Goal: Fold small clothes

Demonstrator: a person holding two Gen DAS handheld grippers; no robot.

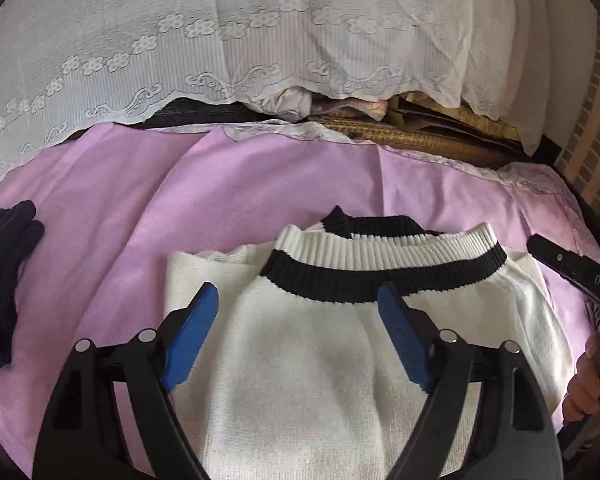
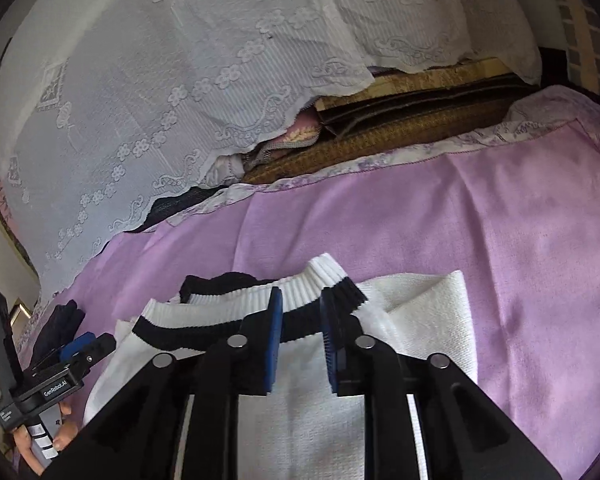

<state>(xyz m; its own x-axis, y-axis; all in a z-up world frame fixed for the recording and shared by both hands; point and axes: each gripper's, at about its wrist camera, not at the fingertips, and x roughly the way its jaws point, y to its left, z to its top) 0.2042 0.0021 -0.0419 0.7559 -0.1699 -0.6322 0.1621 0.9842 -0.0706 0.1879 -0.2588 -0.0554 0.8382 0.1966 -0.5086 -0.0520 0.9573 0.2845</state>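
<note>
A white knit garment [image 1: 300,368] with a black-and-white ribbed band [image 1: 384,264] lies partly folded on a pink cloth [image 1: 140,216]. My left gripper [image 1: 298,300] hovers open over the garment, its blue pads wide apart with nothing between them. In the right wrist view the same garment [image 2: 312,420] lies under my right gripper [image 2: 302,300], whose jaws stand a little apart over the ribbed band [image 2: 300,320] near its right end; no cloth is pinched. The left gripper [image 2: 88,344] shows at the left edge there.
A dark navy garment [image 1: 4,264] lies on the pink cloth at the left. A white lace cover [image 1: 220,32] drapes over stacked bedding and woven mats [image 1: 412,132] behind. The right gripper's body [image 1: 572,268] is at the right edge.
</note>
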